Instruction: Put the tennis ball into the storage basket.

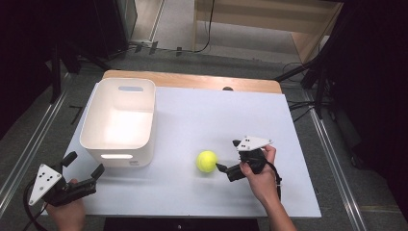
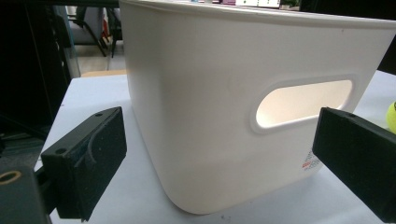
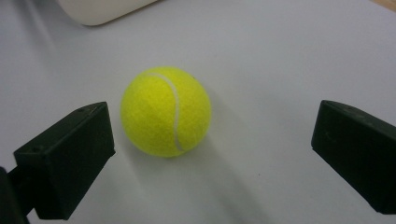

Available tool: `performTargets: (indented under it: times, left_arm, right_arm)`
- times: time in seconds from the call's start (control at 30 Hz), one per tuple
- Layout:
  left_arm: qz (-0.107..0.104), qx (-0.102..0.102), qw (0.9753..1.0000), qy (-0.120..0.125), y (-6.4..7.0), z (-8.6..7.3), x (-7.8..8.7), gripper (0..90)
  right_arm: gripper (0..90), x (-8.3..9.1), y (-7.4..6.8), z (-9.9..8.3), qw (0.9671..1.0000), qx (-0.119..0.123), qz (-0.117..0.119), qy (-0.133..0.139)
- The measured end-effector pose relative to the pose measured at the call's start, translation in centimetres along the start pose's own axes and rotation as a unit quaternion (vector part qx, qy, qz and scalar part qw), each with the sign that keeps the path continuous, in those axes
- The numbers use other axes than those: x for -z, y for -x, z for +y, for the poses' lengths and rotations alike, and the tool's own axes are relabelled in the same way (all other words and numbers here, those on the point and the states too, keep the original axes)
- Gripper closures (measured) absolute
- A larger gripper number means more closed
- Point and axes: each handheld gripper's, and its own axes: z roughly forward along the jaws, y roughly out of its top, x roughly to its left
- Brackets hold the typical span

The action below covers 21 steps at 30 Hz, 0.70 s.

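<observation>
Tennis ball (image 1: 207, 161), fuzzy yellow-green felt with a curved white seam, sits on the pale grey surface (image 1: 192, 125) just ahead of the right gripper (image 1: 225, 155). That gripper's two black jaws are spread wide apart and clamp nothing. In the right gripper view the ball (image 3: 166, 111) lies between the lines of the two jaws but a little beyond their tips, closer to the jaw at the left of that view than to the one at the right, and it touches neither. Its soft shadow falls on the surface toward the gripper. The hand (image 1: 260, 178) holding this gripper comes in from the near edge, with the grey three-cornered plate on top and a dark cable trailing back along the wrist.

Off to the far side of the ball from the right gripper stands a white rectangular plastic bin (image 1: 119, 122) with rounded corners and an oval handle slot in its near wall; its bottom corner (image 3: 100, 9) peeks into the top of the right gripper view, well apart from the ball.

Over at the near left corner of the surface, the left gripper (image 1: 86, 164) also has its jaws wide apart, holding nothing. It faces the bin's slotted wall (image 2: 261, 116) closely, and the jaws sit short of it, not touching.
</observation>
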Motion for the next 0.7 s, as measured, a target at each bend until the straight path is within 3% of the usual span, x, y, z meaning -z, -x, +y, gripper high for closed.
performTargets:
  times: [0.7]
  left_arm:
    - [-0.001,0.001,1.0,0.001,0.0,0.0,0.0,2.8]
  right_arm:
    - [0.0,-2.3,-0.9,1.4,0.9992,0.015,0.027,-0.028]
